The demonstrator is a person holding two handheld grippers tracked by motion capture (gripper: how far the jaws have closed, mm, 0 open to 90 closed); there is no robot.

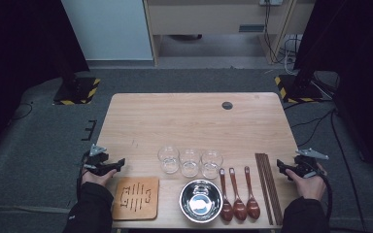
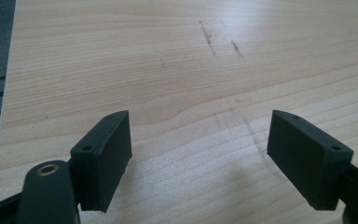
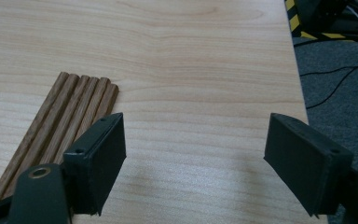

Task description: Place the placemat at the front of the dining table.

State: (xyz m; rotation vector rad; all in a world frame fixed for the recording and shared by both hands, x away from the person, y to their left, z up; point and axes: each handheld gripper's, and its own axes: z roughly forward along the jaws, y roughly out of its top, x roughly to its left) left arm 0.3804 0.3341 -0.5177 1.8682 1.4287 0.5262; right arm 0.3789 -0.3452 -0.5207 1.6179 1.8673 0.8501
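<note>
Three clear glasses [image 1: 190,161] stand in a row at the middle of the wooden table [image 1: 189,116]. In front of them sits a steel bowl [image 1: 201,200], with three dark wooden spoons [image 1: 239,201] to its right and a bundle of wooden chopsticks [image 1: 267,187] [image 3: 70,116] beyond those. A wooden trivet [image 1: 136,198] lies at the front left. My left gripper [image 1: 119,164] [image 2: 199,156] hovers over the table's left edge, open, with bare wood between its jaws. My right gripper [image 1: 282,168] [image 3: 195,161] is open at the right edge, just right of the chopsticks.
A round dark cable hole [image 1: 227,105] marks the far right part of the table. Two stand bases with yellow-black stripes [image 1: 77,91] [image 1: 294,88] rest on the grey floor beyond the far corners, and cables [image 1: 315,121] run along the right side.
</note>
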